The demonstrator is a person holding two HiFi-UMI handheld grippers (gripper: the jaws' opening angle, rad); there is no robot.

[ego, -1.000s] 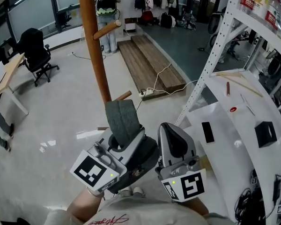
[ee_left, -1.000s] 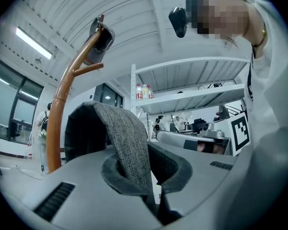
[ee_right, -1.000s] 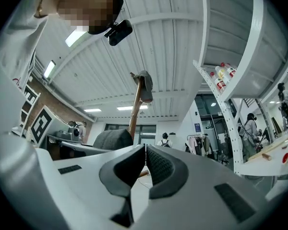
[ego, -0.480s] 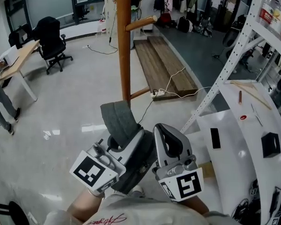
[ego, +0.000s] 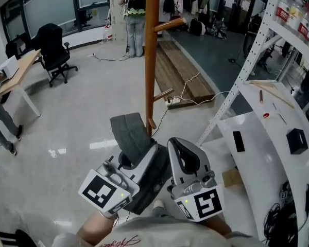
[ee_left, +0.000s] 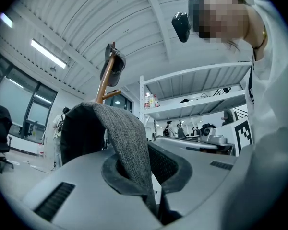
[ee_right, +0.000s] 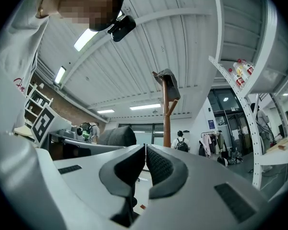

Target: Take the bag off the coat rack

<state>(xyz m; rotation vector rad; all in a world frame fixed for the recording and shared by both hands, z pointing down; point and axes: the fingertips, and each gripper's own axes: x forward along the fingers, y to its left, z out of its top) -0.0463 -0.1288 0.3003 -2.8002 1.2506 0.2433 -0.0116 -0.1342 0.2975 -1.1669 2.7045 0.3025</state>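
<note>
My left gripper [ego: 131, 158] is shut on a grey woven bag strap [ego: 129, 133] that stands up out of its jaws; in the left gripper view the strap [ee_left: 127, 143] loops over the closed left gripper [ee_left: 144, 169]. A dark mass [ego: 152, 184], seemingly the bag's body, hangs under that gripper. The wooden coat rack [ego: 152, 50] stands apart, further ahead on the floor, and its top carries a dark item [ee_right: 169, 83]. My right gripper [ego: 184, 156] sits beside the left one, shut and empty, its pads together [ee_right: 145, 164].
A white metal shelf upright [ego: 247, 60] rises on the right, over a white table [ego: 270, 143] with small items. Wooden planks [ego: 180, 71] and a cable lie past the rack. An office chair [ego: 54, 45], a desk [ego: 15, 73] and a person with a backpack [ego: 135, 9] are further back.
The view has swung, so the coat rack pole now sits further right and further off. Both grippers keep their pose, the left still clamped on the strap.
</note>
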